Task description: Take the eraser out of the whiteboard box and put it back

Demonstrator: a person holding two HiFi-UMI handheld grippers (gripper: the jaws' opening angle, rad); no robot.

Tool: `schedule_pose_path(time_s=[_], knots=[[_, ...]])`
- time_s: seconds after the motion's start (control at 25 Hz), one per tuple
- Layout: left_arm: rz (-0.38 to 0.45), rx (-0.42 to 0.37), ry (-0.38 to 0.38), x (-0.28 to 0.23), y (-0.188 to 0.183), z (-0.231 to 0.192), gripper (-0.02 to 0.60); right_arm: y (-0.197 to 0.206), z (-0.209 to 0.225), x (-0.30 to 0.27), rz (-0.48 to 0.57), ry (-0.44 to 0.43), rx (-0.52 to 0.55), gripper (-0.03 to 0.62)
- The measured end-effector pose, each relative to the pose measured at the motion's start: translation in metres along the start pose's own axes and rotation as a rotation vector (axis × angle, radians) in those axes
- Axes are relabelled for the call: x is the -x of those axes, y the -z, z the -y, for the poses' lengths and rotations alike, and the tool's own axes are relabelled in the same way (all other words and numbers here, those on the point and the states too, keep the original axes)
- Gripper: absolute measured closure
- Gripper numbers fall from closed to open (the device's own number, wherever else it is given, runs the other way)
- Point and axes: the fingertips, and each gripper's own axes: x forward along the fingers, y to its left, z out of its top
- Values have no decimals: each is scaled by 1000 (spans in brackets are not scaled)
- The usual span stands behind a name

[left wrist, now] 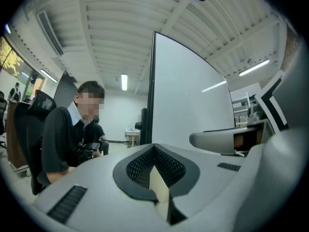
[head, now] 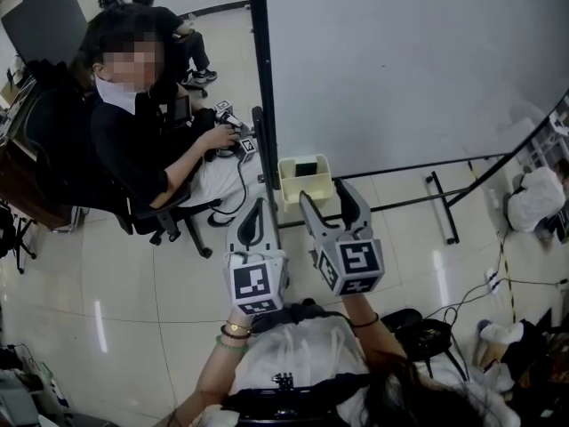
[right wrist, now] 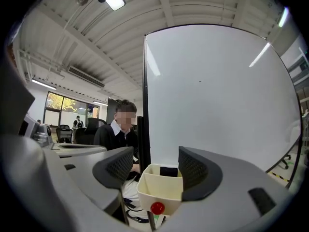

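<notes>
At the whiteboard's (head: 400,60) lower edge, my right hand-held gripper (right wrist: 154,166) hangs released, jaws spread before the box (right wrist: 159,190). My left hand-held gripper (left wrist: 155,153) is clenched on nothing. The eraser (right wrist: 168,171) lies in the box's rear compartment, by the board, as it would before a lift or after a return. Any dip inside risks a jaw catching the rim and knocking the box loose.

Ceiling strip lights (left wrist: 124,81) flood the room evenly, leaving streaks of glare on the whiteboard (right wrist: 217,95) and glossy floor (head: 98,274). Both gripper views bend sharply toward dark, vignetted corners.
</notes>
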Motion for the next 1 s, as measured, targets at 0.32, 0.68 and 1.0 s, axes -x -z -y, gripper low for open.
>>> schedule_pose_path(time_s=[0.32,0.68,1.0], knots=[[10,-16,43,-6,-6,27,580,2,3,10,-1,0,37,295],[-1,-14,12,-2,-1,14,580,13,-1,6,-28,-9,21,299],[1,-13,0,0,-2,9,580,14,0,6,-53,3,13,304]])
